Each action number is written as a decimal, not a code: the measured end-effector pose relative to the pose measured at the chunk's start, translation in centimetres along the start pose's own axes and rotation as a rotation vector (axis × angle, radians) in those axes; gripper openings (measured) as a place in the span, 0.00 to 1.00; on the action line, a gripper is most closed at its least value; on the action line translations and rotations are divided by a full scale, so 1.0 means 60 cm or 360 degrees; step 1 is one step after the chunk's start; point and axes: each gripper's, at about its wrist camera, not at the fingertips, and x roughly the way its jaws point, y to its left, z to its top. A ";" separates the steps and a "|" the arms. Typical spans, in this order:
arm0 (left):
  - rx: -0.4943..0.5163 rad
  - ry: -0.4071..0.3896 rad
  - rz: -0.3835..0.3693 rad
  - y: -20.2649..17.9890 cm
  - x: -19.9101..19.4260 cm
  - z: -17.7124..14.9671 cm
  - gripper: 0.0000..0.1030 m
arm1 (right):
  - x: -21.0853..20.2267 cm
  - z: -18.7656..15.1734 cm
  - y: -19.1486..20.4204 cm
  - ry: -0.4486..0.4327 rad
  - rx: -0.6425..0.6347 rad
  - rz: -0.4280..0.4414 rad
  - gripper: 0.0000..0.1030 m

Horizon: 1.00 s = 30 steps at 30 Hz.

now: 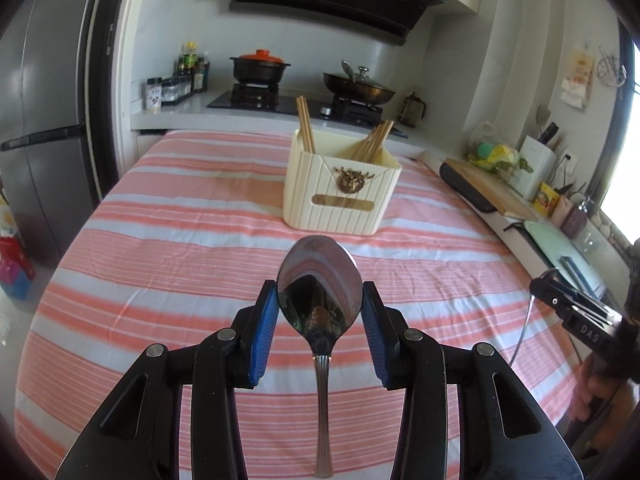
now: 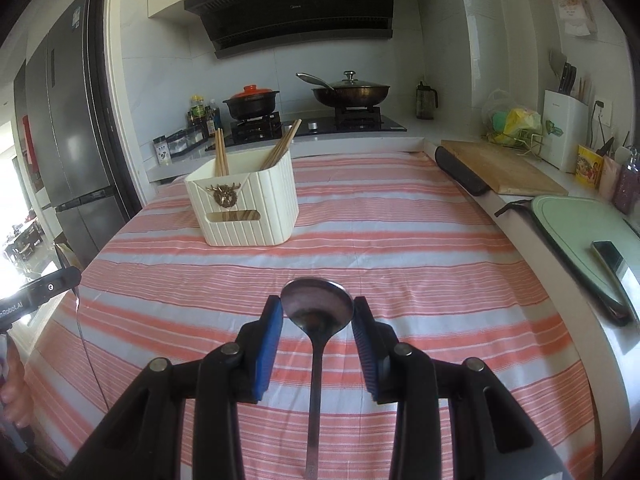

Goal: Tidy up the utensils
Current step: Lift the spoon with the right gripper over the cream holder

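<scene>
My left gripper (image 1: 320,300) is shut on the bowl of a shiny metal spoon (image 1: 320,284), bowl forward and handle hanging back toward me, above the striped cloth. My right gripper (image 2: 318,310) is shut on the bowl of a second, duller metal spoon (image 2: 317,302) the same way. A cream ribbed utensil holder (image 1: 340,194) with wooden chopsticks (image 1: 306,124) stands on the table ahead, also in the right wrist view (image 2: 244,204). The right gripper shows at the right edge of the left wrist view (image 1: 576,312); the left one shows at the left edge of the right wrist view (image 2: 40,292).
A pink and white striped cloth (image 2: 400,248) covers the table. Behind it is a stove with a black pot (image 2: 250,104) and a lidded wok (image 2: 350,92). A wooden cutting board (image 2: 500,168), a green board (image 2: 576,224) and a knife block (image 2: 564,136) line the right counter. A fridge (image 1: 44,128) stands left.
</scene>
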 end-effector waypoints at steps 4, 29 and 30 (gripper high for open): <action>0.0006 -0.0040 -0.0009 -0.005 -0.017 0.004 0.41 | -0.019 0.005 0.005 -0.0058 -0.0018 0.0001 0.35; 0.0009 -0.0102 -0.0079 -0.007 -0.048 0.045 0.40 | -0.048 0.051 0.033 -0.0165 -0.0095 0.0079 0.35; 0.0020 -0.0108 -0.0080 -0.007 -0.050 0.052 0.40 | -0.049 0.056 0.035 -0.0168 -0.0102 0.0088 0.35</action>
